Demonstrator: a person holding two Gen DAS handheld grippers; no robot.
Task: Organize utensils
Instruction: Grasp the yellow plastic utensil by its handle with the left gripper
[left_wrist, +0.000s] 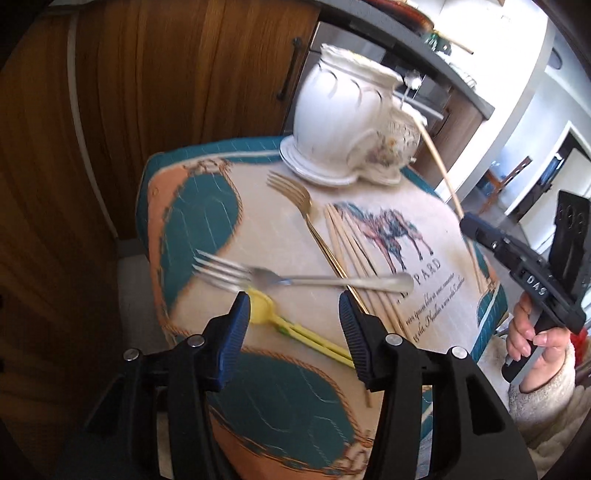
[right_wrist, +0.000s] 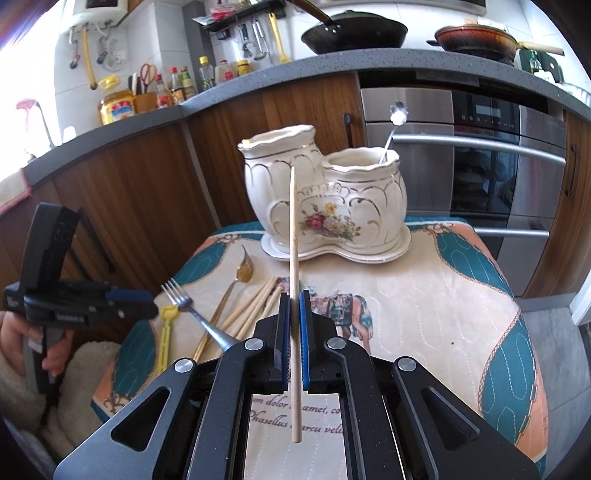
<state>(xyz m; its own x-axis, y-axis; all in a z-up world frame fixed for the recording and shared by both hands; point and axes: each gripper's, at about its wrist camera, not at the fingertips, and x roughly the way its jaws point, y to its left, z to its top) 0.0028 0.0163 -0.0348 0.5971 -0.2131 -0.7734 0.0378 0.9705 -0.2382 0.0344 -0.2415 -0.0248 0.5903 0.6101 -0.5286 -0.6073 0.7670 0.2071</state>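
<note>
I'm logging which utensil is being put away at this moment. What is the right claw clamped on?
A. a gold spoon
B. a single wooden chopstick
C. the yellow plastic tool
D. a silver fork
B: in the right wrist view the right claw is shut on one wooden chopstick standing up before the ceramic holder, while the silver fork lies on the cloth.

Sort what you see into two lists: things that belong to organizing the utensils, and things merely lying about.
Belonging:
chopstick in the right claw
ceramic holder
silver fork
gold fork
loose chopsticks
yellow tool
spoon in holder

Lying about:
pans
sauce bottles
oven
</note>
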